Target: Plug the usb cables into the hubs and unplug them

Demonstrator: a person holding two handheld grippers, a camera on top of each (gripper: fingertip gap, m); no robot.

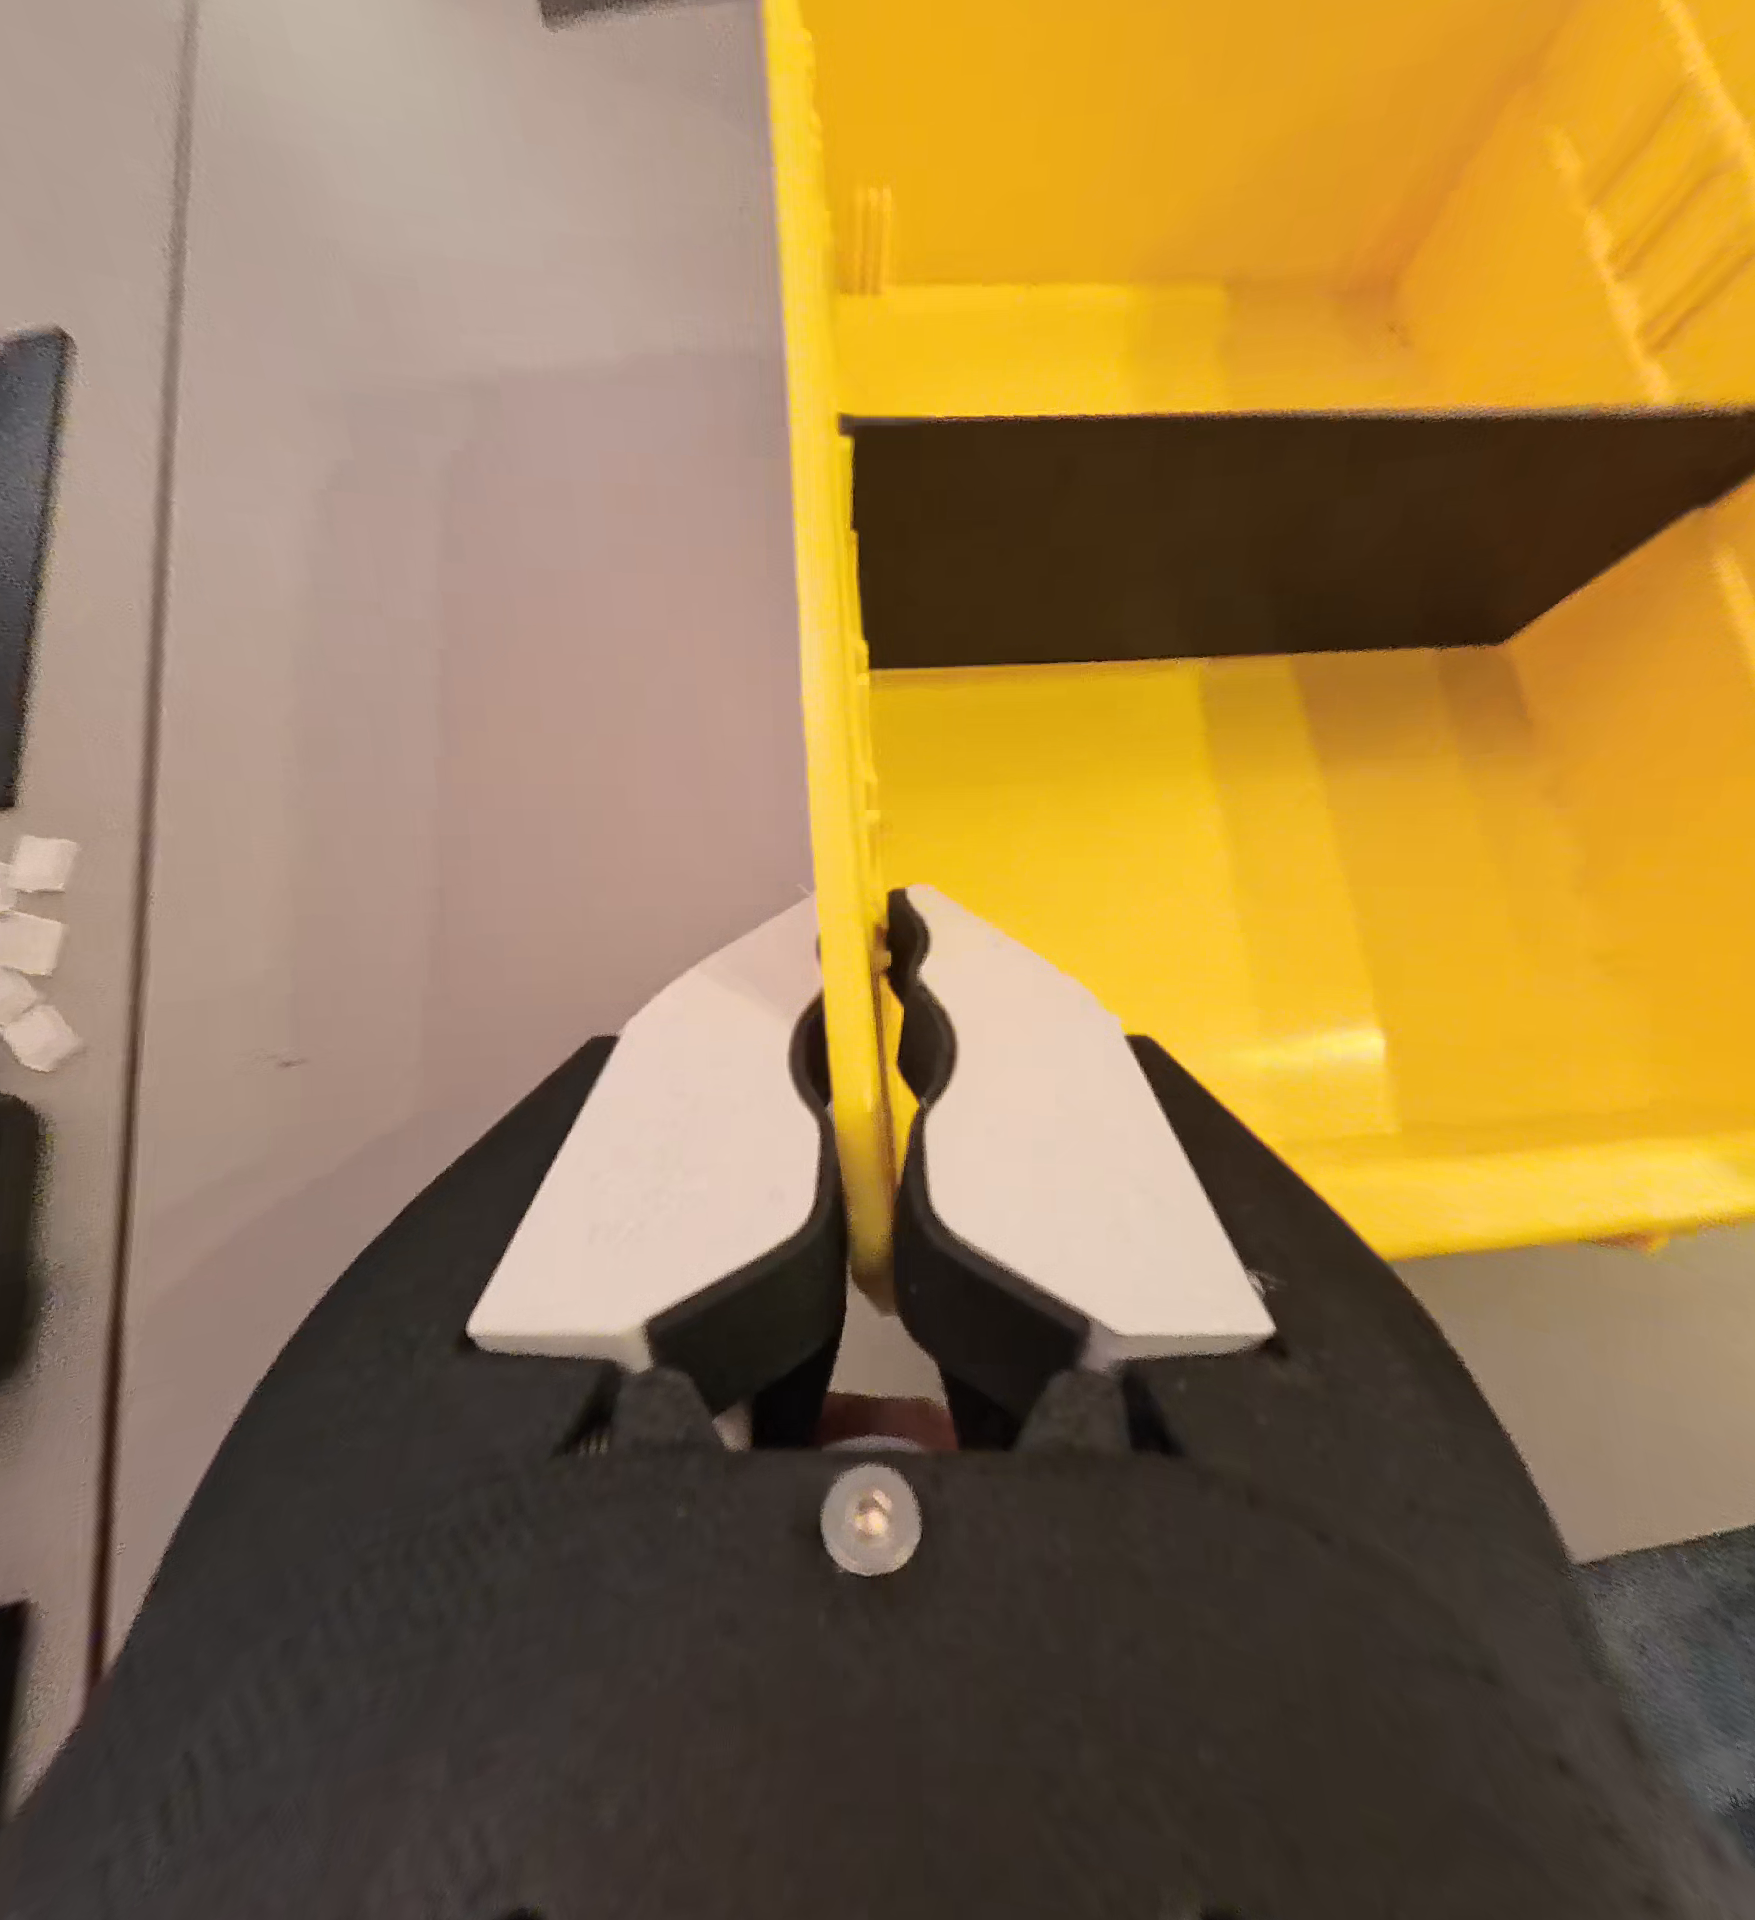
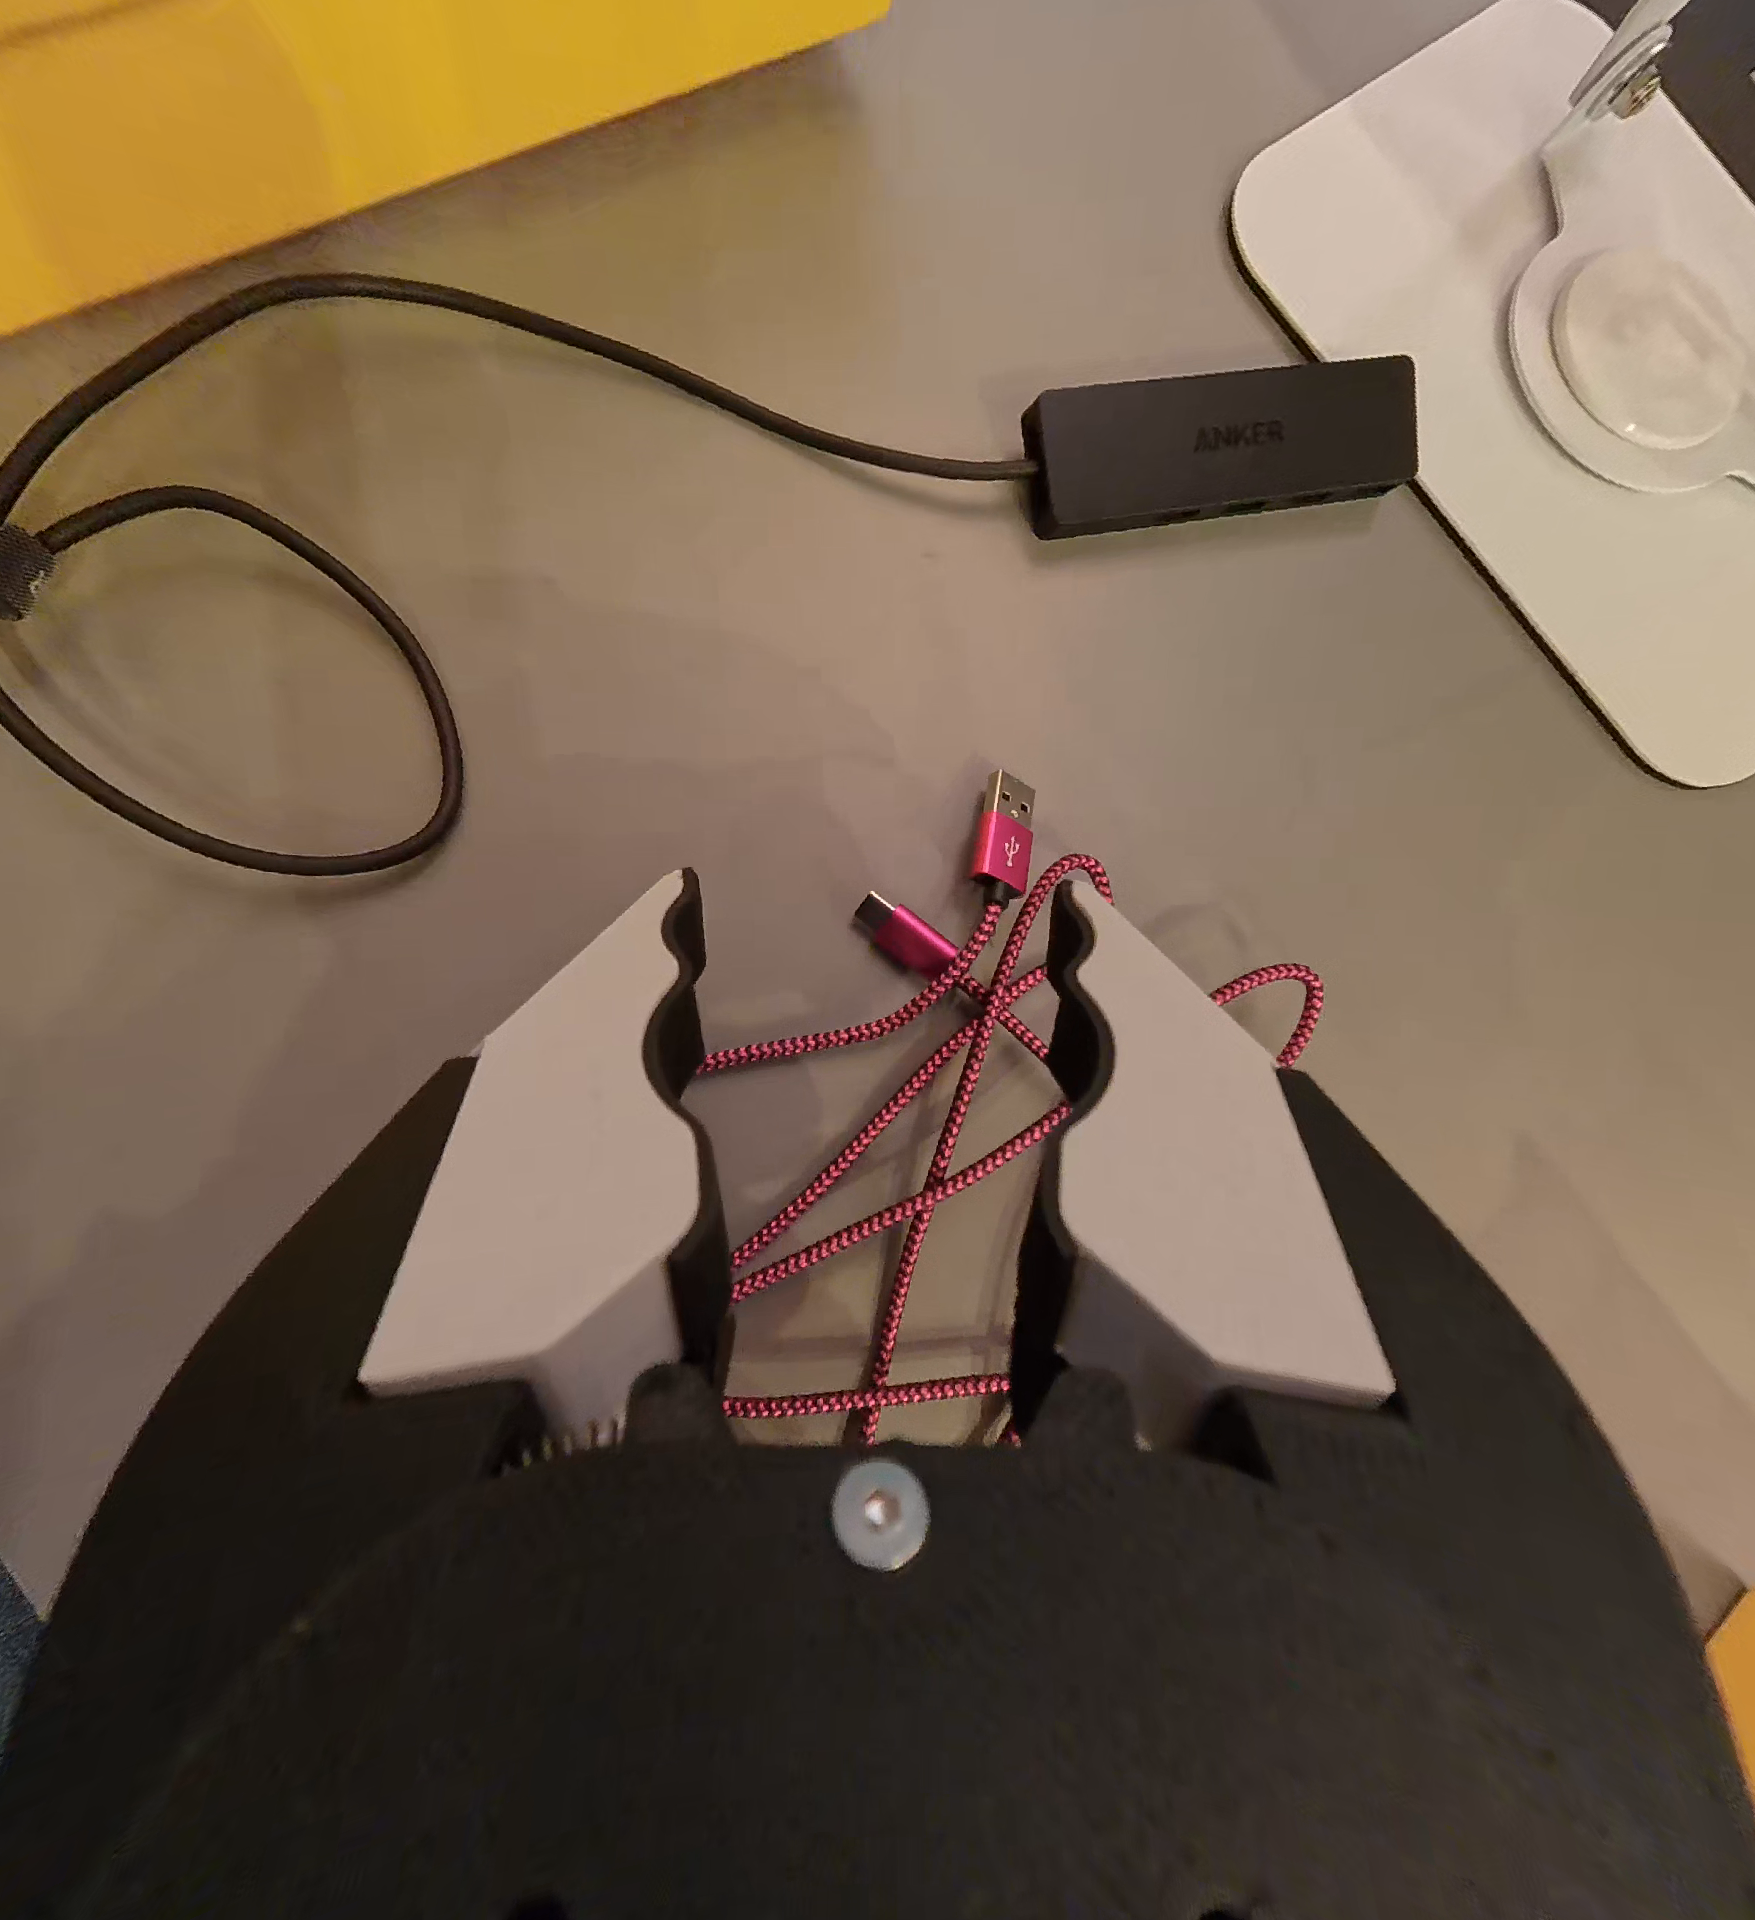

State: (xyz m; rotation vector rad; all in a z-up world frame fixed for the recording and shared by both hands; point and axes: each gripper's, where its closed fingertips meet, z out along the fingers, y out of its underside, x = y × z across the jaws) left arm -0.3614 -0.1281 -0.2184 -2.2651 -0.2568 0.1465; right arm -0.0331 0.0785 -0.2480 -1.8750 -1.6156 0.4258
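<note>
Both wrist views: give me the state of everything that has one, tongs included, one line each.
Left tongs: shut on the yellow bin's side wall.
Yellow bin: both visible compartments empty, black divider upright in its slots.
Right tongs: open, above the pink cable, gripping nothing.
Pink cable: loose tangle on the table, both plugs free.
USB hub: flat on the table, visible ports empty.
Hub lead: looped, strapped.

Left gripper (image 1: 868, 1039): wide black rough plastic body fills bottom of frame. Two pale grey fingers (image 1: 665, 1174) with wavy black rubber pads inside. One shiny round screw (image 1: 870, 1522) at middle bottom.

Right gripper (image 2: 878, 914): same black body, grey fingers (image 2: 1205, 1174), black wavy pads, silver screw (image 2: 880, 1519) at middle bottom.
</note>
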